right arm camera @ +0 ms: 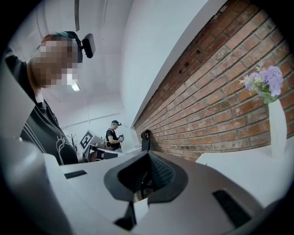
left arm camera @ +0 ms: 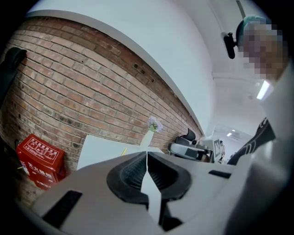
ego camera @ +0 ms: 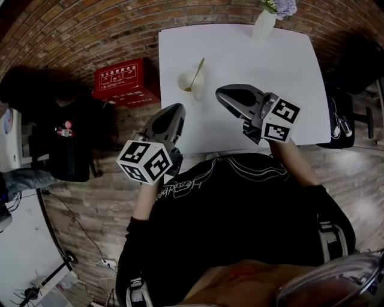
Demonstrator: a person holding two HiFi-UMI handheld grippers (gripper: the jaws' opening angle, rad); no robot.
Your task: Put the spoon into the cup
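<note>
White square table [ego camera: 282, 72] seen from the head view: a pale round cup [ego camera: 191, 81] stands near its left edge with a slim gold-coloured spoon [ego camera: 198, 69] already inside it, bowl down and handle leaning up to the right over the rim. The left gripper [ego camera: 171, 111] hangs off the table's near-left corner and the right gripper [ego camera: 229, 96] hovers over the tabletop just right of the cup; neither touches cup or spoon. Each gripper's own view shows its ribbed black pads pressed together with nothing between them, left [left arm camera: 147, 160] and right [right arm camera: 148, 158] alike. A tall white vase [ego camera: 264, 24] of purple flowers [ego camera: 283, 7] stands at the table's far edge by the red brick wall [left arm camera: 69, 87]. A red box [ego camera: 126, 81] sits on the floor to the table's left.
</note>
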